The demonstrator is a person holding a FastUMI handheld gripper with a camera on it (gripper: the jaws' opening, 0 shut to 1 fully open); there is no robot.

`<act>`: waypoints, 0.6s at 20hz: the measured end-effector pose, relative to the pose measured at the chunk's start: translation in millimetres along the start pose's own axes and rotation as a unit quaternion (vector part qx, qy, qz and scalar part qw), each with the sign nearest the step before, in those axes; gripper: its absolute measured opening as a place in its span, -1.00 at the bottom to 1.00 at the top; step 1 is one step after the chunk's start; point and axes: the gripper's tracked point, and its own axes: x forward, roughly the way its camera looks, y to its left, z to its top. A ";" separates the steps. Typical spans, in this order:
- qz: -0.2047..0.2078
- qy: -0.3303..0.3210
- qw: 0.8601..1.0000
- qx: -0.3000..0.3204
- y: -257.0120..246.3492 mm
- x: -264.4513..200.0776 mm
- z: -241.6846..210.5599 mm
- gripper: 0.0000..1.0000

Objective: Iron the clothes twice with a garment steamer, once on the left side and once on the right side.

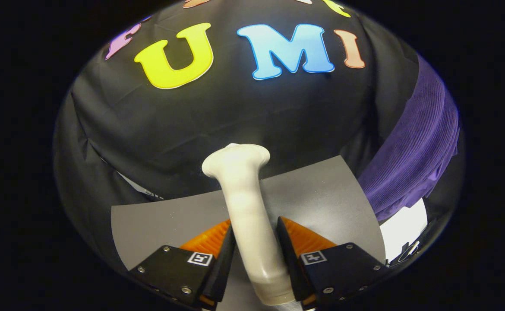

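With the gripper closed tight on the handle of the white garment steamer, whose head points at the booth wall over a grey mat, the purple garment hangs off right, where a careless swing might miss or snag it.

We lose the garment steamer base below the gripper fingers — its nozzle face points away from us; the purple garment runs out of view.
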 end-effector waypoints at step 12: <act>-0.031 -0.084 0.991 -0.095 -0.3 2.7 3.6 -0.27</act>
